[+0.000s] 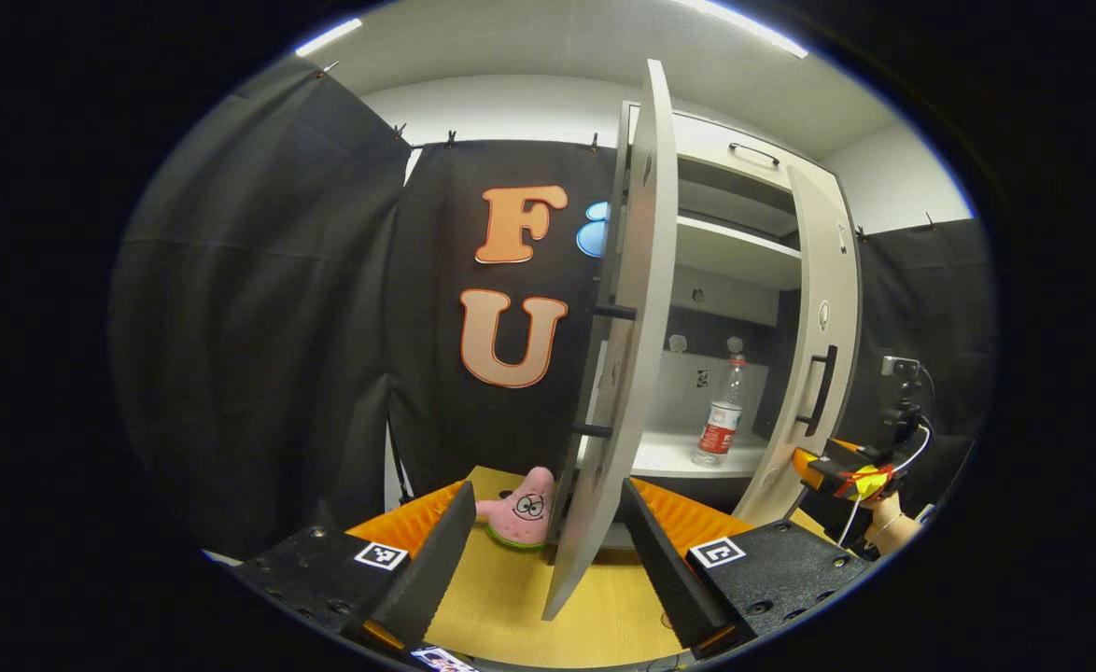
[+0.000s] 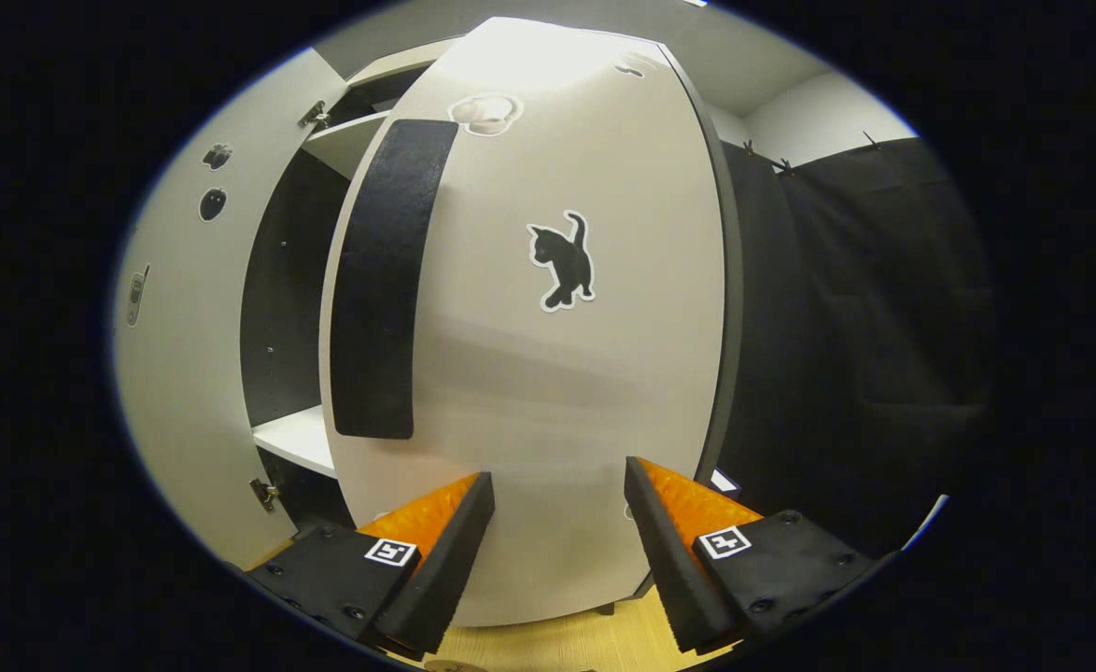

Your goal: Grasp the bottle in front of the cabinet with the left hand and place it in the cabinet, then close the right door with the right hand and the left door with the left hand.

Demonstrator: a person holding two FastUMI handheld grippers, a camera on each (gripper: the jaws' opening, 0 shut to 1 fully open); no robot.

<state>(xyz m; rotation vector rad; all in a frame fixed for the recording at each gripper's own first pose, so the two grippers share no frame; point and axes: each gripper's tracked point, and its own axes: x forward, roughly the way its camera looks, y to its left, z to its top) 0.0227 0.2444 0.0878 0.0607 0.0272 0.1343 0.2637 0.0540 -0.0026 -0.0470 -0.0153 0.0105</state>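
right tool point(image 2: 555, 523) gapes, empty, facing the right door point(image 2: 548, 373) to push it; bottle point(image 1: 720, 425) stands inside.

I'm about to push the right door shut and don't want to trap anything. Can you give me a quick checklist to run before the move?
1. Bottle upright on the cabinet's lower shelf: ok.
2. Left gripper open, holding nothing: ok.
3. Right gripper open, facing the right door: ok.
4. Right gripper touching that door: cannot tell.
5. Right door partly open, its handle unobstructed: ok.
6. Left door wide open, plush toy beside its foot: cannot tell if touching.
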